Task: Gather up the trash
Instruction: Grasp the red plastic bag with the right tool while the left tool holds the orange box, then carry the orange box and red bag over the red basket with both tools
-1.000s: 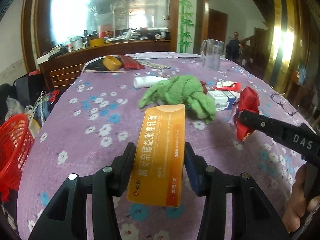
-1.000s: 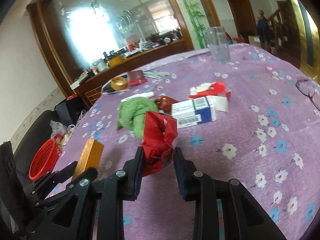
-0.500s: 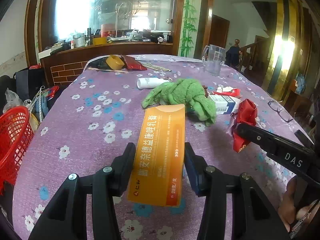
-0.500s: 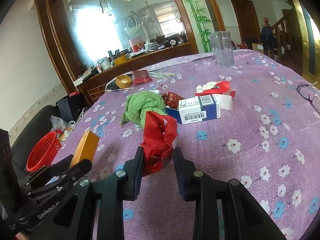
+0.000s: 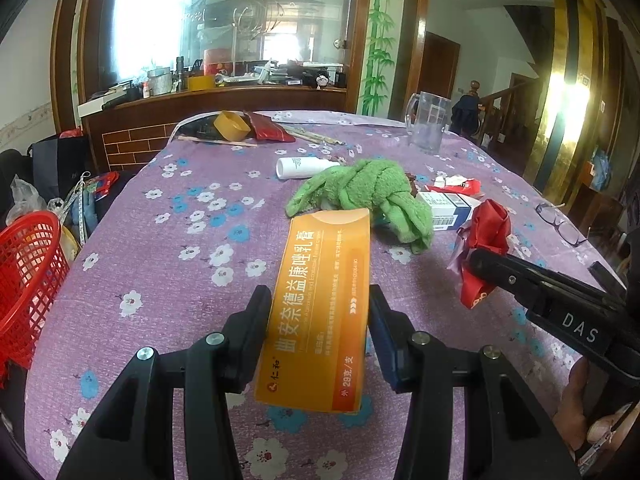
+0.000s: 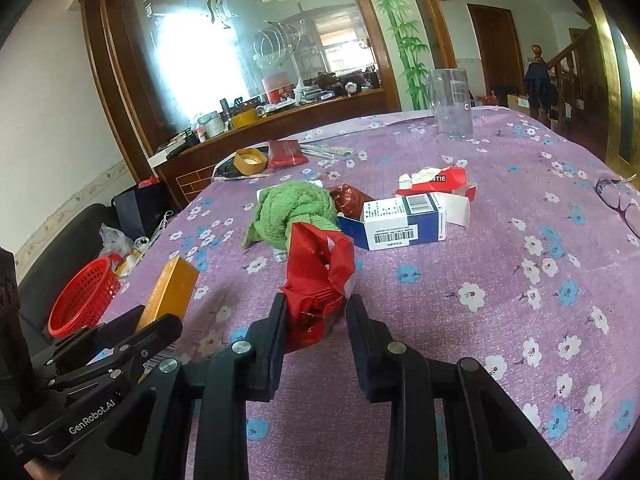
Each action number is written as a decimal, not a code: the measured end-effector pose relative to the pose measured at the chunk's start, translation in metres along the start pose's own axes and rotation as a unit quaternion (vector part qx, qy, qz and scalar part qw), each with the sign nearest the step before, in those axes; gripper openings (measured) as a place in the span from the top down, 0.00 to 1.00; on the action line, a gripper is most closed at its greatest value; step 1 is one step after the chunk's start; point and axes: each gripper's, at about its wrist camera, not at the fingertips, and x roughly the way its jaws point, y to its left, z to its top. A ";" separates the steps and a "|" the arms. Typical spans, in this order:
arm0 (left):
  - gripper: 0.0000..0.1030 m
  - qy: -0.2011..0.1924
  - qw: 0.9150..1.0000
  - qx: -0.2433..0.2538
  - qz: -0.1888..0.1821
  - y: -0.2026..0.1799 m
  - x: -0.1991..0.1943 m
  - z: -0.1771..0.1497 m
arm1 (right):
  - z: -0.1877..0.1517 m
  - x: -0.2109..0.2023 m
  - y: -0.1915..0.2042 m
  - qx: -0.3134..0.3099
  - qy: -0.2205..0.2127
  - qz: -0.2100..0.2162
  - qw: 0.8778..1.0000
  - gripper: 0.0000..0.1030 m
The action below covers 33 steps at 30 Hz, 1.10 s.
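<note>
We hold two pieces of trash above the table: the left gripper clamps the orange box, the right gripper the red wrapper — both mid-frame. Next, we judge — carry both to the red basket at left edge.

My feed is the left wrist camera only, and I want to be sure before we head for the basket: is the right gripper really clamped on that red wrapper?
Observer: Yes. The right wrist view shows both fingers of the right gripper pressing the red wrapper between them.
Operator: Any trash hidden behind the green towel?
Observer: A crumpled dark red foil wrapper lies between the green towel and the blue-and-white box.
</note>
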 end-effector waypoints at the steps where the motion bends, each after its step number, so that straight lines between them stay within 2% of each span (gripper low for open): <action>1: 0.54 -0.001 1.000 0.000 0.001 0.000 0.000 0.000 | 0.000 0.000 0.000 0.000 0.000 0.000 1.000 0.69; 12: 0.54 -0.002 1.000 0.000 0.004 0.003 -0.003 0.000 | 0.001 0.001 -0.001 0.005 0.001 0.007 1.000 0.69; 24: 0.54 -0.013 1.000 0.001 0.008 0.007 -0.014 0.000 | 0.000 -0.003 -0.006 0.016 -0.009 -0.011 1.000 0.69; 33: 0.54 -0.024 1.000 0.001 0.004 0.008 -0.026 0.001 | -0.002 -0.014 -0.006 0.033 0.000 -0.012 0.999 0.69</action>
